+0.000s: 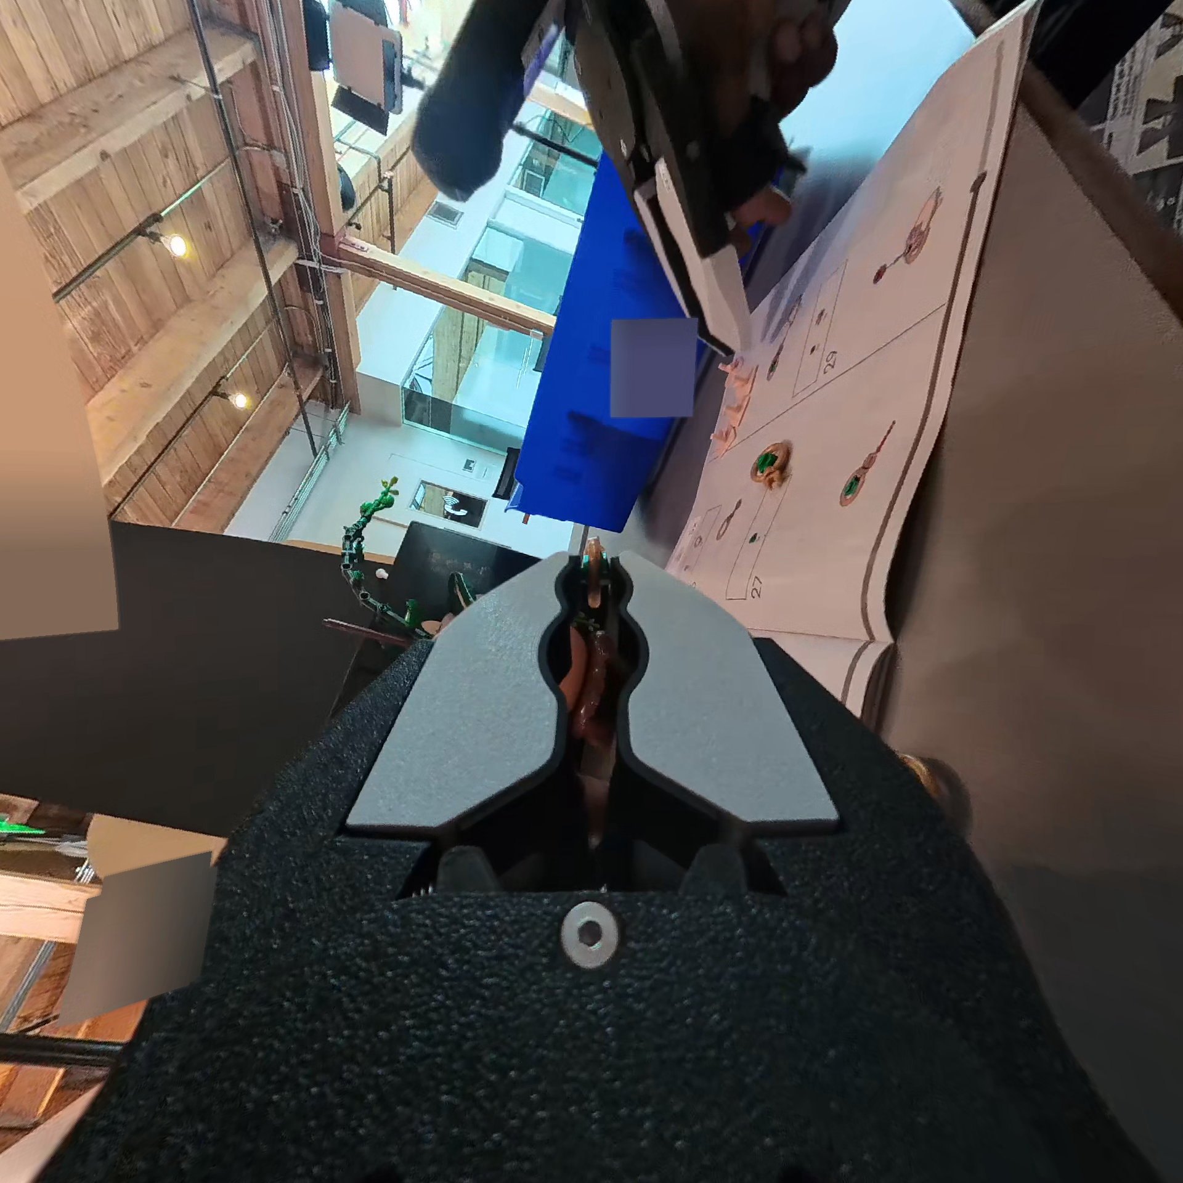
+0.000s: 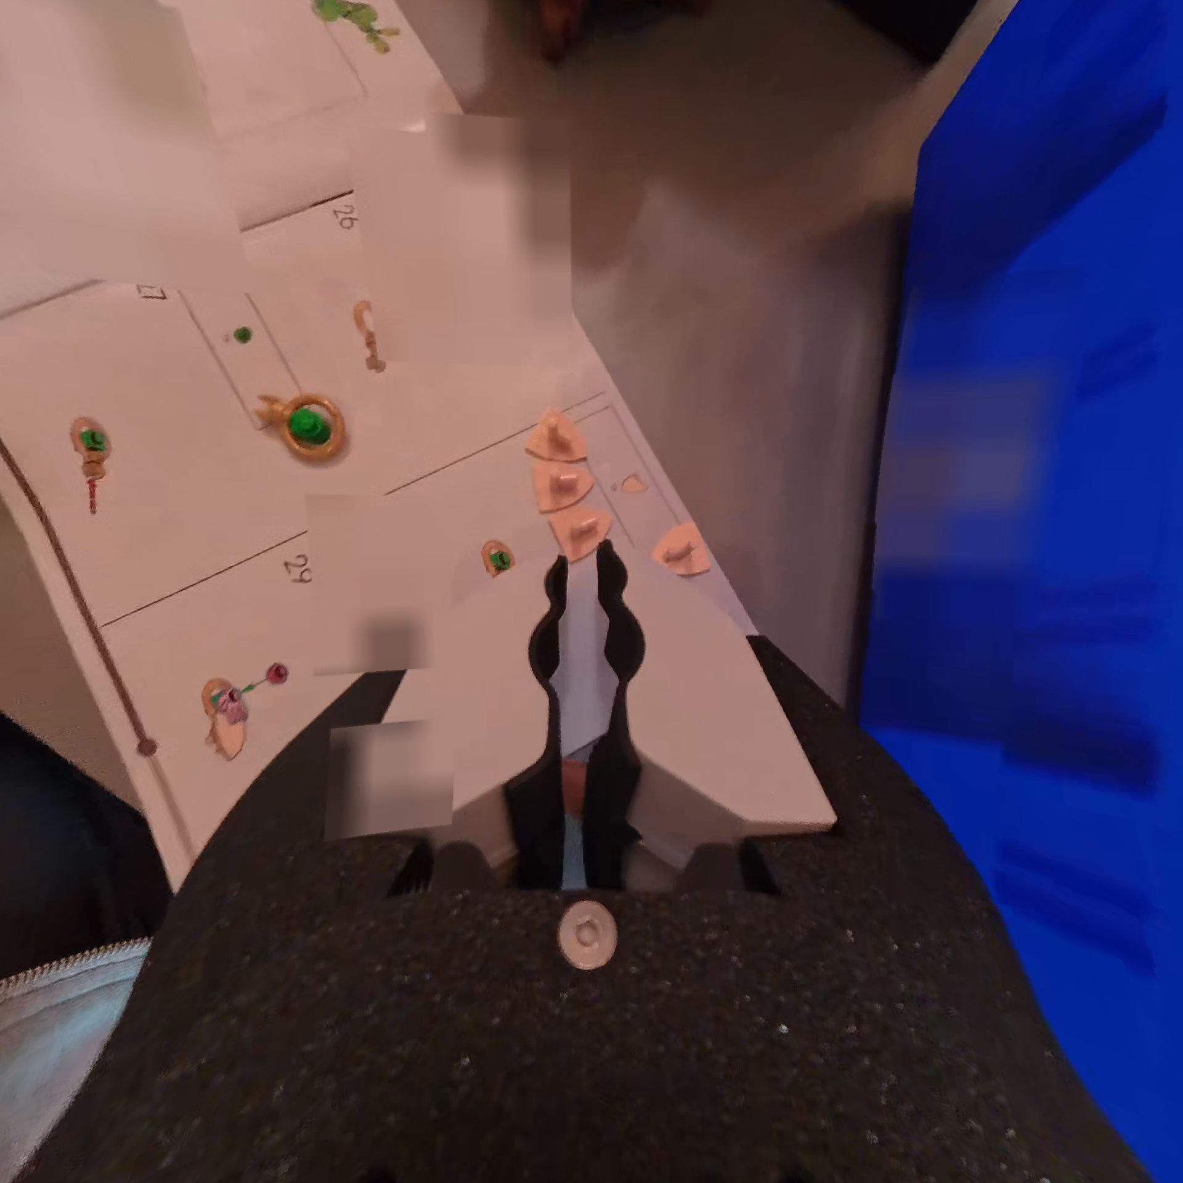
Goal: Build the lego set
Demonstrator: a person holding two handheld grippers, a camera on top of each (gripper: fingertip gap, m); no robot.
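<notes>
My left gripper (image 1: 592, 562) is shut on a small lego assembly (image 1: 590, 688) of tan, brown and green parts, held in the air; its tan end sticks out past the tips. My right gripper (image 2: 582, 558) is open by a narrow gap and empty. Its tips sit just short of the nearest of several pale peach petal pieces (image 2: 579, 528) lying on the open instruction booklet (image 2: 160, 544). In the left wrist view the right gripper (image 1: 723, 333) points down at those petals (image 1: 736, 390) on the booklet (image 1: 896, 384).
A blue bin (image 2: 1024, 512) stands right beside the booklet; it also shows in the left wrist view (image 1: 576, 416). A green lego plant stem (image 1: 365, 557) stands by a black box (image 1: 448, 563) farther off. The grey table (image 1: 1056, 576) shows beyond the booklet.
</notes>
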